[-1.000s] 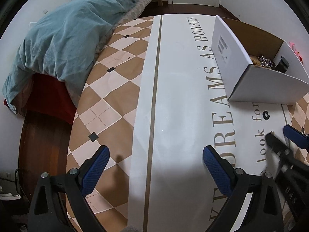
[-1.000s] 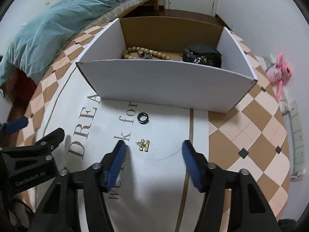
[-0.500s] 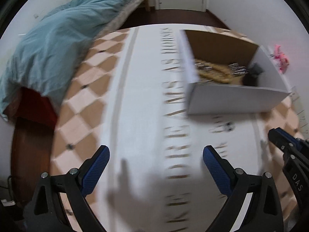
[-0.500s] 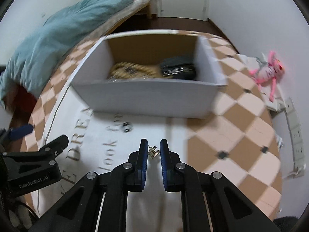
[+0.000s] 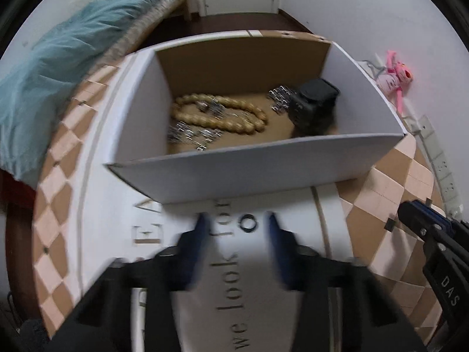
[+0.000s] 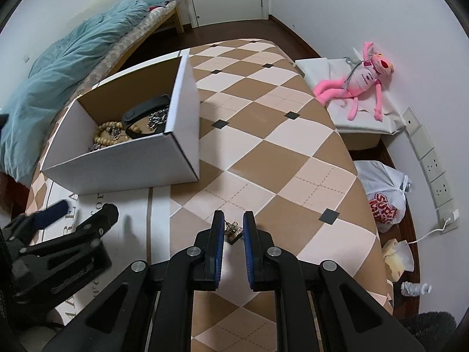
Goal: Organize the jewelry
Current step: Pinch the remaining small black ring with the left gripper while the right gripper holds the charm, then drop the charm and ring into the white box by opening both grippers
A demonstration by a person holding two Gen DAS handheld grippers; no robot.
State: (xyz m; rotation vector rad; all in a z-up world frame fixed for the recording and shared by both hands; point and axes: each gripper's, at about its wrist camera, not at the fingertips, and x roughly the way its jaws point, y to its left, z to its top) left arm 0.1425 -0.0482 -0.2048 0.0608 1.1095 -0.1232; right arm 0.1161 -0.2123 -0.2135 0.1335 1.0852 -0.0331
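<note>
Gold earring [image 6: 233,229] pinched between blue pads of right gripper [image 6: 234,228], jaws narrow, lifted above checkered tablecloth [image 6: 263,152], right of white cardboard box [image 6: 123,161]. Black ring [image 5: 248,223] flat on cloth lettering, just ahead of and between left gripper [image 5: 238,228] tips, jaws spread, blurred. In box [image 5: 263,173]: bead necklace [image 5: 219,114], silver chains [image 5: 190,133], black pouch [image 5: 315,108].

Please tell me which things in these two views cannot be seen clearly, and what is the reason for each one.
- Left gripper, left wrist view: motion blur smears its fingers, so contact with the black ring is unclear.
- Gold charm, right wrist view: too small, partly behind the right gripper fingers; shape unreadable.
- Box, right wrist view: its near wall hides part of the jewelry.
</note>
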